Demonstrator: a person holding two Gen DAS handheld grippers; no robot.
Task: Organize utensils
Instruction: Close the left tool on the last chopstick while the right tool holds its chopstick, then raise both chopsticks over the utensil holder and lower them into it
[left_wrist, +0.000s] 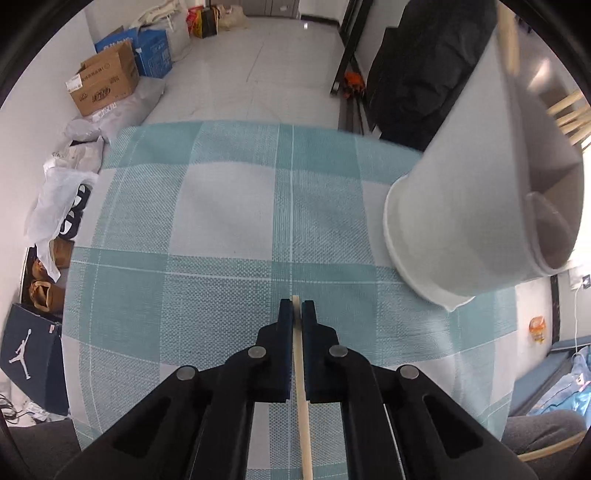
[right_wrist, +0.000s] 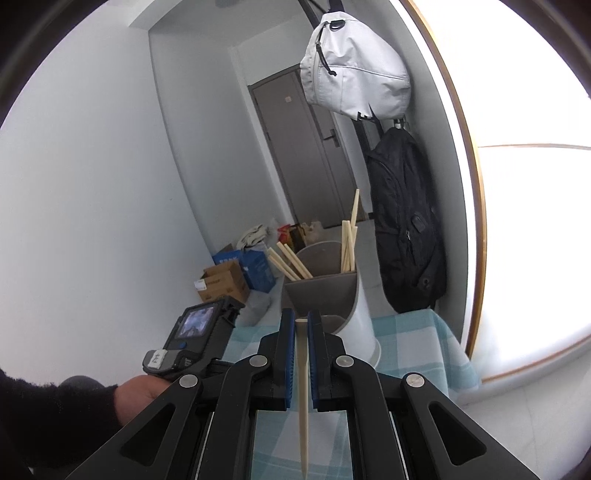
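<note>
Two grippers each pinch one chopstick: the left gripper (left_wrist: 296, 308) has its jaws pressed on a chopstick (left_wrist: 302, 391) above the checked counter (left_wrist: 221, 221), the right gripper (right_wrist: 301, 319) clamps another chopstick (right_wrist: 302, 387) near the white holder (right_wrist: 328, 291).

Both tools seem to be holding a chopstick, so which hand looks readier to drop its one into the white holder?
Probably the right. Its tool aims its chopstick at the holder just ahead, while the left tool points down at the tablecloth.
</note>
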